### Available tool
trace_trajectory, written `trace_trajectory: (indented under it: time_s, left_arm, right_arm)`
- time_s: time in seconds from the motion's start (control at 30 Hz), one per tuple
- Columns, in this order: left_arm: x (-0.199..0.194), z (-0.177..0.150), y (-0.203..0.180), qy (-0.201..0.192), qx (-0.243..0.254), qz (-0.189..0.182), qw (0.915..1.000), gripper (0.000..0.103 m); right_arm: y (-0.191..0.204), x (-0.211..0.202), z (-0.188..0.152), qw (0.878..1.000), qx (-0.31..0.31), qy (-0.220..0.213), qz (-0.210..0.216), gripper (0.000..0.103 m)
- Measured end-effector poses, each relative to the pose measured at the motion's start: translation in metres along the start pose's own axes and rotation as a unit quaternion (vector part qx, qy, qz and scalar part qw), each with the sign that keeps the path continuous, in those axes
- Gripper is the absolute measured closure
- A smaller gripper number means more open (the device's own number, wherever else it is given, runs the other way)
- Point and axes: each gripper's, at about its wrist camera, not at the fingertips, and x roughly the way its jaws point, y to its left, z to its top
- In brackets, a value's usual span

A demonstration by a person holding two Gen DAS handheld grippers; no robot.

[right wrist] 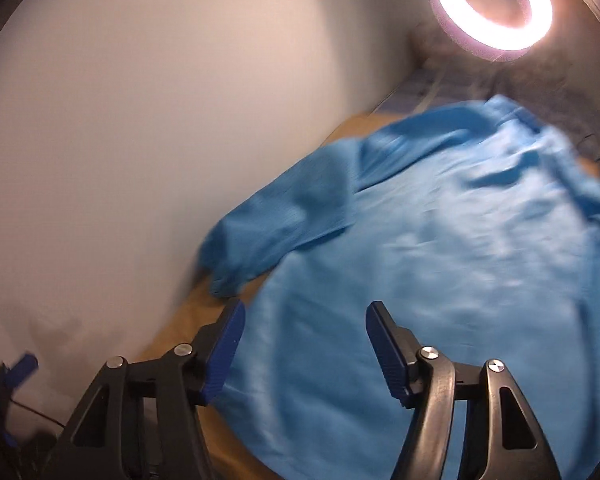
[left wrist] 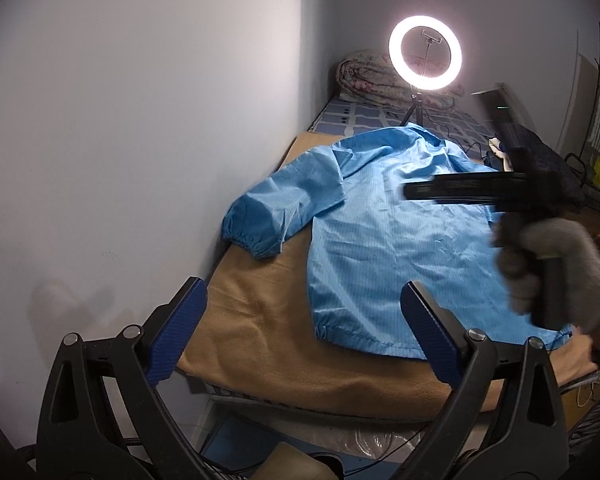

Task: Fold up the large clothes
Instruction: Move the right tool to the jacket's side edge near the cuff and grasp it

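A light blue jacket (left wrist: 388, 232) lies spread flat on a tan blanket (left wrist: 256, 336) that covers a bed. Its left sleeve (left wrist: 268, 216) with an elastic cuff reaches toward the wall. My left gripper (left wrist: 304, 296) is open above the jacket's near hem, nothing between its blue pads. My right gripper (right wrist: 306, 312) hovers open over the lower body of the jacket (right wrist: 440, 260), holding nothing. In the left wrist view the right gripper (left wrist: 460, 192) shows blurred over the jacket's right side, carried by a gloved hand (left wrist: 560, 268).
A lit ring light (left wrist: 425, 53) on a small tripod stands at the bed's far end, in front of a rolled quilt (left wrist: 364, 76). A pale wall (left wrist: 140, 140) runs close along the bed's left side. Clutter and cables lie at the far right.
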Motion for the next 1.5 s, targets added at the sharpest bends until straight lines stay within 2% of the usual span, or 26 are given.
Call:
trace_trajectory:
  time_s: [0.13, 0.23, 0.3, 0.37, 0.53, 0.73, 0.77, 0.83, 0.87, 0.9, 0.97, 1.0, 1.17, 1.33, 1.4, 1.43, 1.5]
  left_arm:
    - [0.008, 0.000, 0.008, 0.007, -0.013, 0.003, 0.9999, 0.004]
    - [0.012, -0.002, 0.015, 0.010, -0.026, 0.005, 0.9996, 0.004]
    - [0.015, -0.003, 0.018, 0.012, -0.029, -0.002, 0.9995, 0.004]
    - [0.017, -0.005, 0.020, 0.013, -0.026, 0.004, 0.9996, 0.004]
    - [0.026, -0.008, 0.024, 0.025, -0.032, 0.004, 0.9992, 0.004]
    - [0.030, -0.006, 0.037, 0.022, -0.056, 0.001, 0.9982, 0.004]
    - [0.031, -0.005, 0.039, 0.021, -0.058, 0.001, 0.9981, 0.004]
    - [0.033, -0.005, 0.040, 0.023, -0.059, 0.002, 0.9980, 0.004]
    - [0.034, -0.005, 0.040, 0.025, -0.060, 0.002, 0.9979, 0.004]
    - [0.035, -0.005, 0.039, 0.026, -0.060, 0.002, 0.9978, 0.004]
    - [0.035, -0.005, 0.038, 0.027, -0.059, -0.001, 0.9979, 0.004]
    - [0.036, -0.004, 0.038, 0.026, -0.059, 0.000, 0.9979, 0.004]
    - [0.036, 0.004, 0.042, 0.019, -0.063, 0.001, 0.9979, 0.004]
    - [0.043, 0.022, 0.042, 0.010, -0.052, -0.008, 0.9986, 0.004]
    - [0.052, 0.032, 0.036, 0.015, -0.036, -0.026, 0.9989, 0.004]
    - [0.055, 0.036, 0.033, 0.019, -0.029, -0.031, 0.9989, 0.006]
    - [0.063, 0.047, 0.022, 0.024, -0.004, -0.045, 0.9987, 0.020]
  right_arm:
    - [0.025, 0.051, 0.011, 0.999, -0.027, 0.032, 0.029, 0.037]
    - [0.037, 0.086, 0.020, 0.996, -0.017, 0.063, 0.057, 0.036]
    - [0.042, 0.111, 0.027, 0.993, -0.009, 0.085, 0.076, 0.025]
    - [0.051, 0.135, 0.032, 0.990, -0.010, 0.104, 0.091, 0.023]
    - [0.062, 0.183, 0.039, 0.986, 0.010, 0.143, 0.081, 0.023]
    - [0.072, 0.214, 0.036, 0.985, 0.026, 0.158, 0.071, 0.024]
    - [0.079, 0.220, 0.037, 0.985, 0.017, 0.158, 0.066, 0.031]
    - [0.085, 0.226, 0.035, 0.985, -0.001, 0.165, 0.057, 0.057]
    - [0.088, 0.229, 0.034, 0.984, -0.008, 0.170, 0.056, 0.077]
    - [0.089, 0.231, 0.033, 0.983, -0.013, 0.175, 0.055, 0.089]
    - [0.089, 0.225, 0.033, 0.983, -0.017, 0.171, 0.060, 0.100]
    - [0.087, 0.220, 0.034, 0.984, -0.014, 0.167, 0.064, 0.102]
    - [0.072, 0.167, 0.044, 0.988, -0.013, 0.127, 0.083, 0.103]
    - [0.039, 0.100, 0.042, 0.992, -0.005, 0.099, 0.082, 0.103]
    - [0.032, 0.080, 0.034, 0.993, -0.014, 0.095, 0.068, 0.103]
    - [0.027, 0.072, 0.030, 0.994, -0.017, 0.095, 0.060, 0.103]
    - [0.025, 0.066, 0.022, 0.994, -0.014, 0.093, 0.049, 0.103]
